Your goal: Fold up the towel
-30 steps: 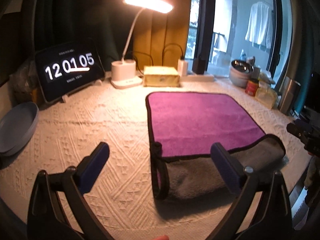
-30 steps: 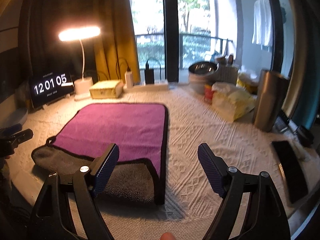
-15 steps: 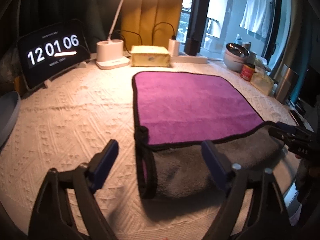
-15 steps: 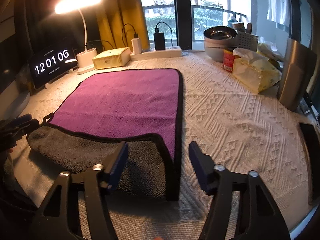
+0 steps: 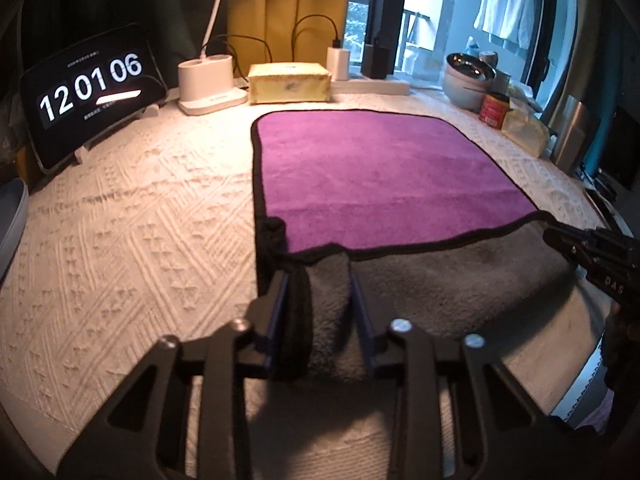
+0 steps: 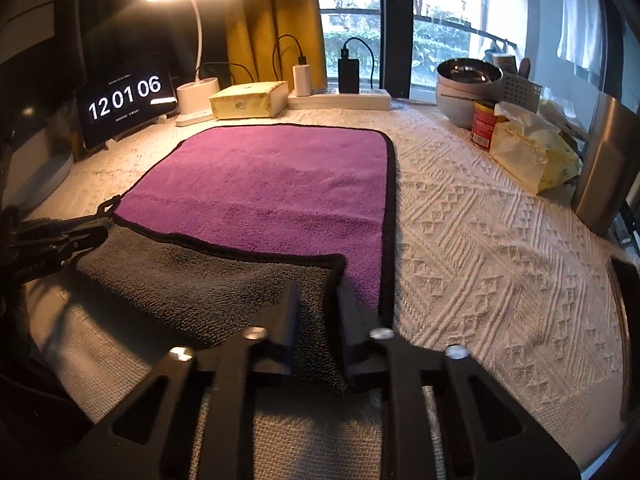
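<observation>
A purple towel (image 5: 380, 176) with a grey underside and black trim lies on the white textured tablecloth (image 5: 132, 232); its near edge is folded over, grey side up. My left gripper (image 5: 320, 292) is shut on the towel's near left corner fold. My right gripper (image 6: 318, 304) is shut on the towel (image 6: 272, 184) at its near right corner fold. The right gripper also shows at the right edge of the left wrist view (image 5: 588, 248), and the left gripper at the left edge of the right wrist view (image 6: 52, 236).
At the back stand a clock display (image 5: 88, 92), a lamp base (image 5: 208, 84), a yellow box (image 5: 288, 82) and chargers. Bowls (image 6: 468, 88), a red can (image 6: 484, 124), a tissue pack (image 6: 532, 152) and a steel cylinder (image 6: 604, 164) stand at the right. A grey plate (image 5: 10, 224) sits left.
Both grippers moved forward and down onto the towel's near folded edge and closed on its two corners; they were open and above the table before.
</observation>
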{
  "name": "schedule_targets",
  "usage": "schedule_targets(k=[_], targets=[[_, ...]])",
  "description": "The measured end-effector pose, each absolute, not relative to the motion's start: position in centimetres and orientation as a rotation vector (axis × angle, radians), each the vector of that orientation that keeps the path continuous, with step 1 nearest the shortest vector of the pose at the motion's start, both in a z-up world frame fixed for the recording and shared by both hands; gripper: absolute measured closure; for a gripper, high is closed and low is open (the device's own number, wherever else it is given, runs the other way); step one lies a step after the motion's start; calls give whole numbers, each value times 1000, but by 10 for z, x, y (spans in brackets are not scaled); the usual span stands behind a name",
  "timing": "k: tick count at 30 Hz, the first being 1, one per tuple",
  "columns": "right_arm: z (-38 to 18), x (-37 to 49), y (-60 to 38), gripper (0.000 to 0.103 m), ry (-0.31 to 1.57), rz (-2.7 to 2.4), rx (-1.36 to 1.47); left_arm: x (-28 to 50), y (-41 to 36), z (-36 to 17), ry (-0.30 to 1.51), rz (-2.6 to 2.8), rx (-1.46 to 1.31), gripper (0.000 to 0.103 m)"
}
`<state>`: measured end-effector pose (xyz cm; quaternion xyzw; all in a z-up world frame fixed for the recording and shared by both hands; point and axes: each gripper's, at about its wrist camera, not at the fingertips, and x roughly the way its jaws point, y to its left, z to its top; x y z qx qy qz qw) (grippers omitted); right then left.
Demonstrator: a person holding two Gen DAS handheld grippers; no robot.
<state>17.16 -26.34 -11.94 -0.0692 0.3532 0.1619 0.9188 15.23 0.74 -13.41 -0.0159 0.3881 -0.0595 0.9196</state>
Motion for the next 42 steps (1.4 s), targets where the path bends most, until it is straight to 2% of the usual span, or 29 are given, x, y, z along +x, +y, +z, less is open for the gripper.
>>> schedule_targets(k=[3,8,42], targets=[[-119,170,-264,96,710,334,-146,148,5,-131,775,-126,-15,83],[-113,167,-268,98,687,335,-129,143,6,-125,745,-143,-23,86],[-43,191,-261,98,473,334,-156,163,10,-62,535,-148,23,86]])
